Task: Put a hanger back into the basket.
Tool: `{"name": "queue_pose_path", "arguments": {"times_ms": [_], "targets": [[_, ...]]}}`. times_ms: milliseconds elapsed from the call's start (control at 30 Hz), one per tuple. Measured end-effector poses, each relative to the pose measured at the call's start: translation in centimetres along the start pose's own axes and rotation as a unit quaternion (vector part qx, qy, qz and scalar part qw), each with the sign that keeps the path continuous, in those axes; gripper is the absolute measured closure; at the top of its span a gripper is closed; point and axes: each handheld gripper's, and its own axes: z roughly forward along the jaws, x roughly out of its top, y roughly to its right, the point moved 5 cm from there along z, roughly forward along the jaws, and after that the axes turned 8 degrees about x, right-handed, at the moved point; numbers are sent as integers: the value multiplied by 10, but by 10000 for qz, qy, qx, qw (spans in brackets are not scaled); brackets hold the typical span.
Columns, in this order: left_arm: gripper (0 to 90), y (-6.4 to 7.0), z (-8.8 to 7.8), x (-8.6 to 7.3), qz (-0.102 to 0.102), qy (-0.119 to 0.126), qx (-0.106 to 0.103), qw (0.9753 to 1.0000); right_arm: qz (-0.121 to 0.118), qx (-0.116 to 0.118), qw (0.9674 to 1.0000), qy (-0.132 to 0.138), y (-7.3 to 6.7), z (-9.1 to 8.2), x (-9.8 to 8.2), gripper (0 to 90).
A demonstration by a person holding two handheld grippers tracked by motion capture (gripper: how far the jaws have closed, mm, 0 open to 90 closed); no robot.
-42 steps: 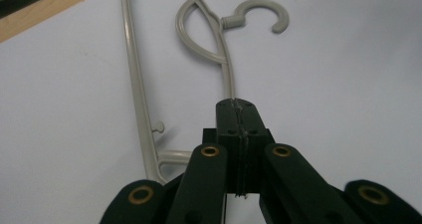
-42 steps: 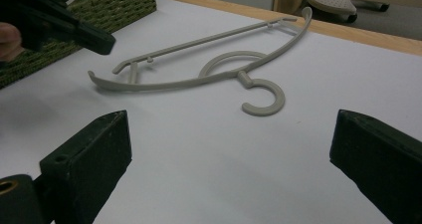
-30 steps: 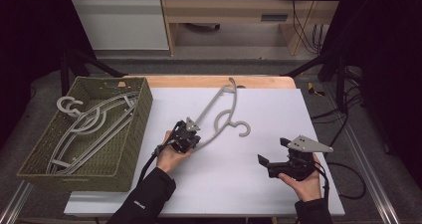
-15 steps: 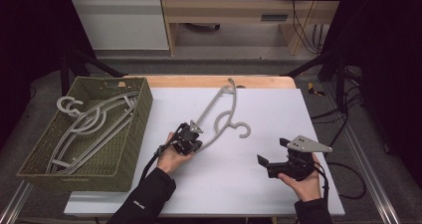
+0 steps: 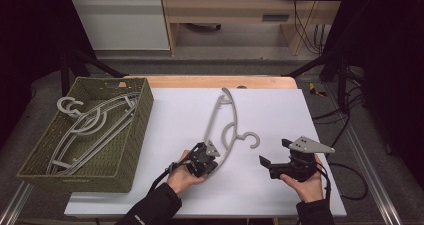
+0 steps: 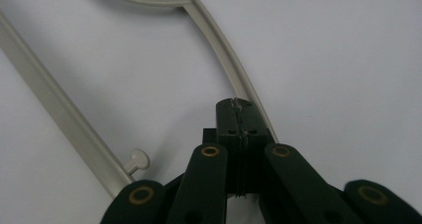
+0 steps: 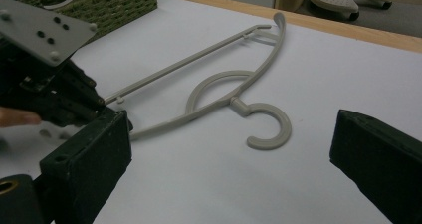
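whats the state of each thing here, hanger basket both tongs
grey hanger: flat on the white table, hook toward the right tongs, one arm end pinched by the left tongs
left tongs: shut on the hanger arm, low over the table
right tongs: open, nothing between them, pointed at the hanger
green basket: upright at the table's left edge, holding several more grey hangers

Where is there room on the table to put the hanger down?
Bare white table lies between the basket and the hanger, and beyond the hook toward the far right corner. It is crowded near the left gripper and right gripper.
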Motion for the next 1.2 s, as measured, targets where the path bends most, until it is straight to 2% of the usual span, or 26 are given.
{"name": "queue_pose_path", "arguments": {"times_ms": [33,100,133,167,233,300,367,400,500,600,667,733,833,967,1133,1200], "targets": [[900,5,0,0,35,50,36,10000,10,-5,10000,1,0,0,0,33],[900,14,0,0,-52,133,-132,9998,27,-11,10000,4,0,0,0,33],[900,19,0,1,-26,167,-176,9997,26,-13,10000,8,0,0,0,33],[900,25,0,2,59,192,-98,9998,31,-15,10000,15,0,0,0,33],[900,31,0,4,139,243,-74,9996,33,-9,10000,11,0,0,0,34],[900,37,0,5,114,332,-213,9992,26,-19,10000,4,0,0,-1,34],[899,40,0,5,209,363,-173,9990,37,-8,10000,12,0,1,0,34],[899,39,-2,5,185,381,-237,9988,36,-11,10000,11,0,1,0,35],[892,33,-13,3,129,465,-216,9986,20,-9,10000,-21,1,1,-1,37],[867,23,-33,-1,-47,701,-196,9973,28,-19,10000,-33,0,2,-2,43],[833,14,-49,-5,-273,929,-206,9951,36,-16,10000,-45,-2,4,-2,48],[801,5,-65,-10,-385,1107,-83,9931,19,-9,9999,-101,-4,7,-3,49],[694,-11,-89,-19,-542,1297,188,9899,43,-3,9998,-203,-9,13,-4,55],[520,-30,-114,-29,-822,1608,453,9825,150,69,9993,-338,-18,24,-7,71],[338,-45,-135,-46,-963,1842,634,9761,182,7,9981,-588,-29,40,-13,77],[264,-49,-141,-53,-957,1884,709,9748,264,-14,9972,-700,-34,49,-17,86]]}}
